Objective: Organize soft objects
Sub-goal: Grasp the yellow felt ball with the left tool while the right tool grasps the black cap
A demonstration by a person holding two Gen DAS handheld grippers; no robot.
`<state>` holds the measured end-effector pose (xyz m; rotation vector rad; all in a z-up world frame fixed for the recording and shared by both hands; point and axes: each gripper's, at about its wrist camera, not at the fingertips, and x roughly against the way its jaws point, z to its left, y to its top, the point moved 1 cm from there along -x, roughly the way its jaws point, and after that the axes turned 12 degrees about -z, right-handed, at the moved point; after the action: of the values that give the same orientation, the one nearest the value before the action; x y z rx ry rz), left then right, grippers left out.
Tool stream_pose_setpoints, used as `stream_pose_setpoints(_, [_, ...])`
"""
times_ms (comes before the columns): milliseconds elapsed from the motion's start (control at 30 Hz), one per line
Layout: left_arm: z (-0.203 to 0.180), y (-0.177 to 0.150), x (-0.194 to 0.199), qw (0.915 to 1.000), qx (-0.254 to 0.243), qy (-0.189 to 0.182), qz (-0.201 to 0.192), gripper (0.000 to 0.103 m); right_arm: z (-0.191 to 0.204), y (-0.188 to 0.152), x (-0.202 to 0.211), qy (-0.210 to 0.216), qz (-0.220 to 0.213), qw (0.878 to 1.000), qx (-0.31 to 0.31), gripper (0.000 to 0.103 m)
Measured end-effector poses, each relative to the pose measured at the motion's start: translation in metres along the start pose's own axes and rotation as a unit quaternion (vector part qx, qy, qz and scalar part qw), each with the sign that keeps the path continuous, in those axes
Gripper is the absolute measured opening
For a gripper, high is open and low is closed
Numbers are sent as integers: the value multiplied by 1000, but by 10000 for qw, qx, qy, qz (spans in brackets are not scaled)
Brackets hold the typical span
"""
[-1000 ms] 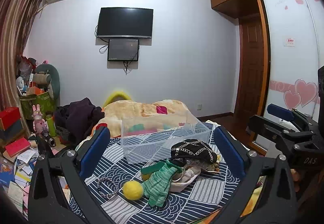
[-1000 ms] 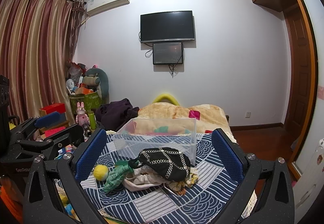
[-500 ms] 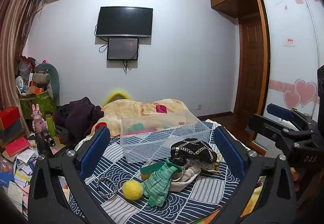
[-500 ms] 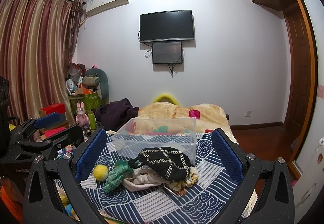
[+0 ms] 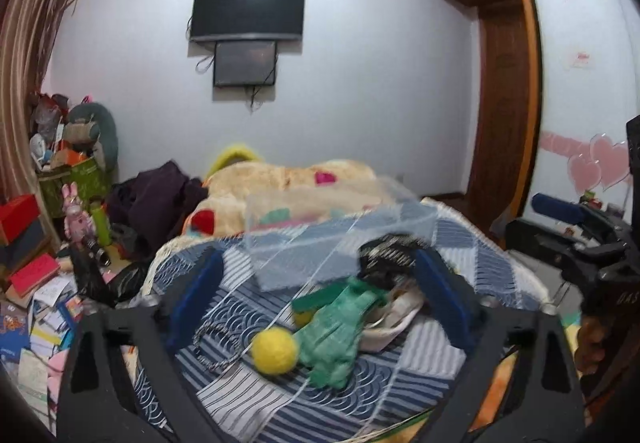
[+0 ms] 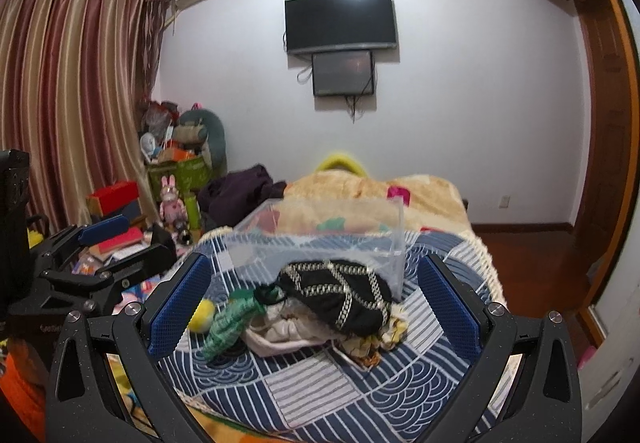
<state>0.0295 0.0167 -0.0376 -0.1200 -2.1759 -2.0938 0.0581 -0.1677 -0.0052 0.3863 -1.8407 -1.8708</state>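
Observation:
A pile of soft things lies on the blue patterned bedspread [image 6: 320, 387]: a yellow ball [image 5: 275, 350], a green glove [image 5: 340, 327], a black cap with chain pattern [image 6: 336, 293] and a beige pouch [image 6: 280, 333]. A clear plastic box [image 6: 320, 239] stands just behind the pile. My left gripper [image 5: 320, 295] is open and empty, hovering close over the ball and glove. My right gripper [image 6: 316, 303] is open and empty, in front of the black cap. The ball [image 6: 202, 315] and glove [image 6: 230, 321] also show in the right wrist view.
A beige blanket [image 6: 360, 191] and dark clothes [image 6: 240, 191] lie at the far end of the bed. Boxes, books and toys [image 5: 44, 283] clutter the floor at the left. A wardrobe [image 5: 580, 103] and door stand at the right.
My left gripper has moved forward and down toward the ball and glove, with motion blur. My right gripper has moved slightly forward and down toward the black cap.

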Motion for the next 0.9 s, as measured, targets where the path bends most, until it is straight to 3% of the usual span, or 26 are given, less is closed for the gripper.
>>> stream_pose_setpoints(267, [36, -33, -34, 9962, 374, 246, 747, 60, -20, -22, -28, 16, 636, 9974, -343, 81])
stream_pose_setpoints(533, [38, -67, -59, 9903, 427, 83, 1321, 59, -28, -28, -56, -10, 866, 9951, -472, 80])
stream_pose_setpoints(700, [38, -86, -72, 9845, 472, 82, 1690, 51, -27, -38, -80, 81, 1214, 9908, -589, 79])
stream_pose_setpoints(767, [38, -91, -76, 9827, 494, 91, 1782, 44, -28, -46, -88, 171, 1416, 9874, -680, 63])
stream_pose_setpoints(900, [39, -94, -75, 9833, 517, 97, 1741, 41, -29, -52, -86, 273, 1503, 9844, -870, 45])
